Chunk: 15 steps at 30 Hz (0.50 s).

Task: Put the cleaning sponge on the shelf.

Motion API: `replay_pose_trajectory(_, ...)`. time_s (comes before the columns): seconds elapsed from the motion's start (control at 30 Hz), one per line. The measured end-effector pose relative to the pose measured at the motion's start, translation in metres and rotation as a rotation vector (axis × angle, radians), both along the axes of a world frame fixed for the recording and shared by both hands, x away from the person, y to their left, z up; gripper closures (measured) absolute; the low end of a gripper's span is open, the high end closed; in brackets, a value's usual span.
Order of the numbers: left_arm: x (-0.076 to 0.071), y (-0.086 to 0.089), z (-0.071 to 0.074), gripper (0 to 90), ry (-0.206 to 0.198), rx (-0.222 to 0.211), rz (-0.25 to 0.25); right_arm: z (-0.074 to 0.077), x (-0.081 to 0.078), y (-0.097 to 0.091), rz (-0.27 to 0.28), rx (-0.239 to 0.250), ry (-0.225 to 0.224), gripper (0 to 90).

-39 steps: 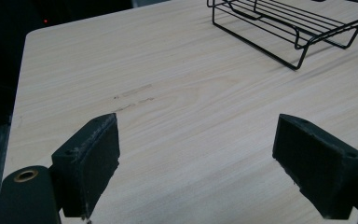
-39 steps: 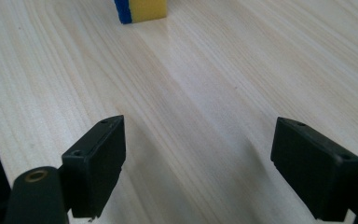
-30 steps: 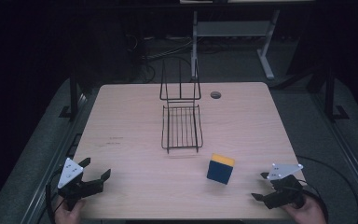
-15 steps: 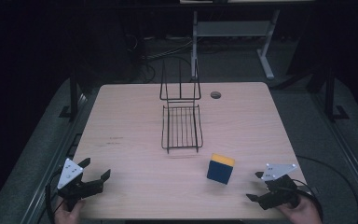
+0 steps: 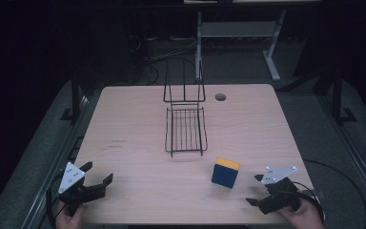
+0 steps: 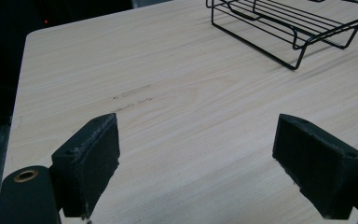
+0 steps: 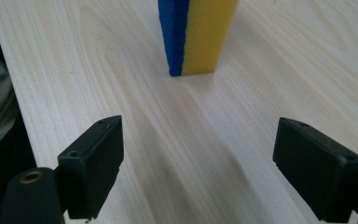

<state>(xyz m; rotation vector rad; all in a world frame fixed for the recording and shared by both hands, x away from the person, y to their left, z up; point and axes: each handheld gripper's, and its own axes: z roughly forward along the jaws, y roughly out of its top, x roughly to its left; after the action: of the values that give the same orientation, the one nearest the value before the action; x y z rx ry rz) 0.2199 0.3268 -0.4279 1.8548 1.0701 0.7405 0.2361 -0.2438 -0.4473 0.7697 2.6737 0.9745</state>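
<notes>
Black wire formed the rack point(image 5: 186, 129) at the middle of the table point(image 5: 138, 119), its flat tray section lying on the wood and an upright back section rising at the far end. Nothing lay in the tray. In the left gripper view the rack's point(image 6: 289, 28) near corner sat well beyond the jaws, with bare wood between.

A small round hole point(image 5: 220, 97) sat in the tabletop near the far edge, right of the rack. The near half of the table was open on both sides of the block point(image 5: 225, 172).

The left gripper point(image 5: 96, 179) was held at the near left corner, jaws spread wide over bare wood. The right gripper point(image 5: 256, 190) was held at the near right edge, jaws likewise wide apart and gripping nothing, pointed toward the block, near it but not touching.

The block stood upright near the rack's right front corner, apart from it. In the right gripper view the block point(image 7: 196, 32) showed one blue face and one yellow face, its base flat on the wood.
</notes>
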Motion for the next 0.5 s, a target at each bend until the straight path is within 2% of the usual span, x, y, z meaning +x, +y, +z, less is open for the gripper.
replay_pose_trajectory(0.27,0.0,0.0,0.0,14.1,0.0,0.0,0.002,0.005,0.002,0.009,0.027,0.001,-0.003,15.8)
replay_pose_trajectory(0.5,0.0,-0.001,0.0,14.1,0.0,0.0,0.0,0.011,0.009,0.025,0.064,-0.013,-0.006,15.8)
